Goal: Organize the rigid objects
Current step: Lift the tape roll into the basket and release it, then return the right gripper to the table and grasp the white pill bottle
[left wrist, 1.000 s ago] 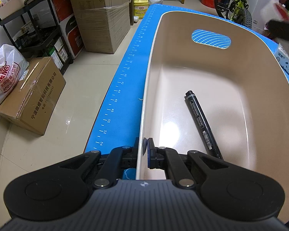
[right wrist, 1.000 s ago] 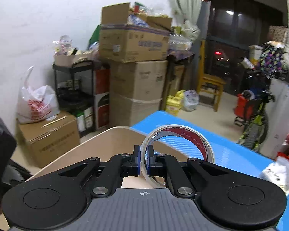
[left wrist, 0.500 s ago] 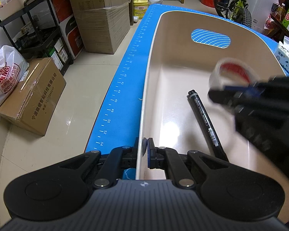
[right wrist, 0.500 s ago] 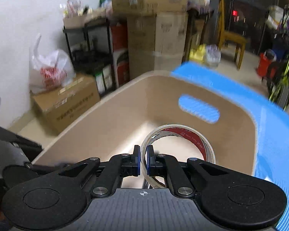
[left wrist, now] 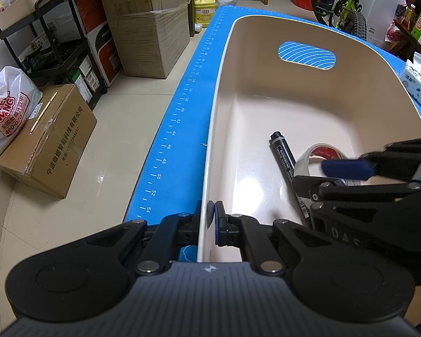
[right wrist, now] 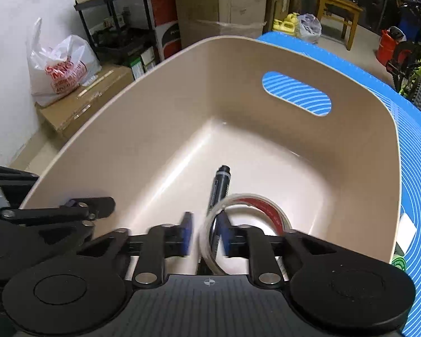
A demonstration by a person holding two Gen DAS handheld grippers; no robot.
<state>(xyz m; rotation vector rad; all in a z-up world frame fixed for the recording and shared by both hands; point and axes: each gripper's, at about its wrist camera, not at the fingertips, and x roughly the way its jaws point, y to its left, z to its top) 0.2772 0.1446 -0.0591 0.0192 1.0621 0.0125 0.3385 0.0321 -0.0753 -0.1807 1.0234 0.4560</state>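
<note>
A beige bin [left wrist: 221, 84] stands on the blue mat [left wrist: 179, 129]. My left gripper [left wrist: 212, 216] is shut on the bin's near rim. A black marker [left wrist: 285, 157] lies on the bin floor. My right gripper [right wrist: 206, 234] hangs low inside the bin [right wrist: 182, 98], and its jaws are opening. The clear tape roll [right wrist: 269, 210] with a red core stands on edge between them, its wall free of both pads. It is close beside the marker [right wrist: 221, 185]. From the left wrist, the right gripper [left wrist: 328, 178] reaches in from the right over the tape roll [left wrist: 308, 158].
A tissue pack [left wrist: 419, 90] lies on the mat right of the bin. On the floor to the left are a cardboard box [left wrist: 47, 140], a white bag [left wrist: 8, 112], a black shelf [left wrist: 56, 42] and stacked cartons [left wrist: 148, 22]. A bicycle [left wrist: 342, 0] stands far right.
My right gripper came down into the bin with the tape roll and tipped downward. Its jaws, shut on the roll before, have parted. The left gripper has not moved.
</note>
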